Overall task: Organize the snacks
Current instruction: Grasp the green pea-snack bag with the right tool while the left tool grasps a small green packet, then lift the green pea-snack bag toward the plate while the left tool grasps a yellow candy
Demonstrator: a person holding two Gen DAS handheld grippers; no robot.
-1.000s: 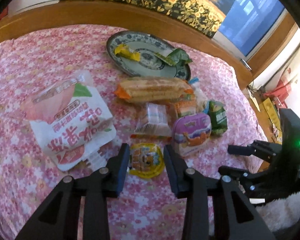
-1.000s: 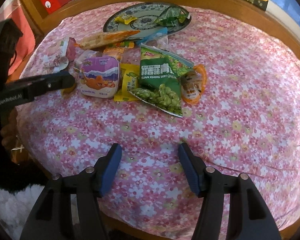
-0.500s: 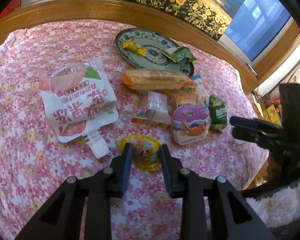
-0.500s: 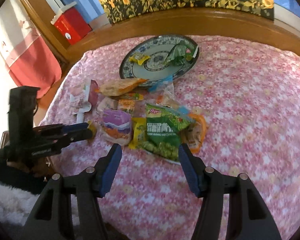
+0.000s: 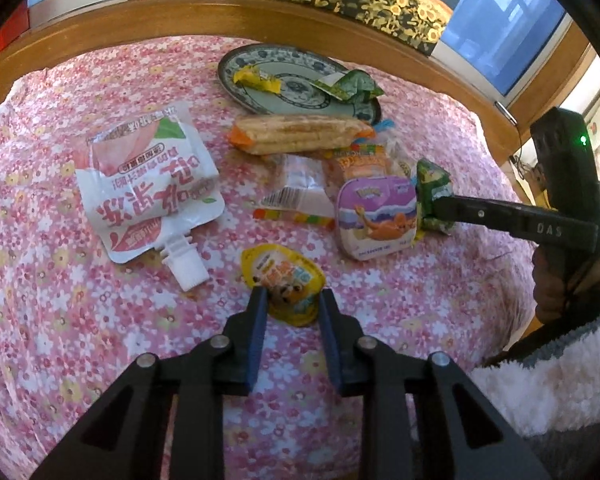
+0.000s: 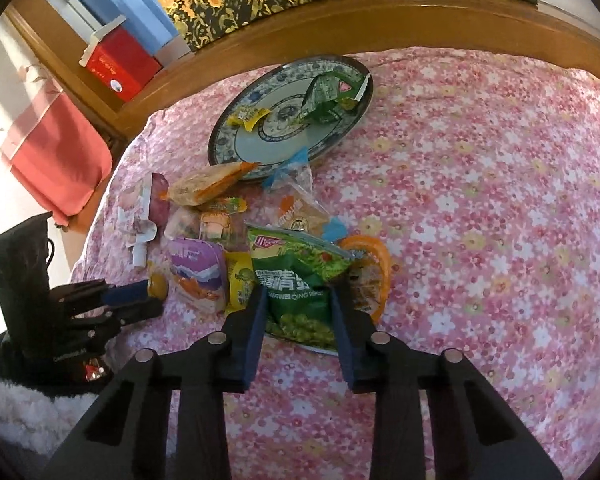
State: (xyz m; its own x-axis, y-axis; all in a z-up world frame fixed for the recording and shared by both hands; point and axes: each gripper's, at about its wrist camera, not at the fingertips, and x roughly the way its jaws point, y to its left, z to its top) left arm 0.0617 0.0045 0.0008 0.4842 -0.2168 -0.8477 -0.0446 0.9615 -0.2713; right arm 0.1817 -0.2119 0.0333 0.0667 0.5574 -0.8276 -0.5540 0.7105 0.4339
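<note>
Snacks lie in a heap on the pink flowered cloth. My left gripper has its blue pads on both sides of a yellow jelly cup that rests on the cloth, pressing its near part. My right gripper is closing on a green pea bag, which sits pinched between the pads. The left wrist view shows the right gripper from the side at that bag. A blue-patterned plate at the back holds a yellow candy and a green wrapper.
A white and pink drink pouch, a long cracker pack, a purple box and an orange jelly cup lie around the heap. A wooden rail borders the far side. A red box stands beyond it.
The right gripper came forward over the green pea bag and its jaws narrowed from wide open onto it. The left jaws drew in a little around the yellow jelly cup.
</note>
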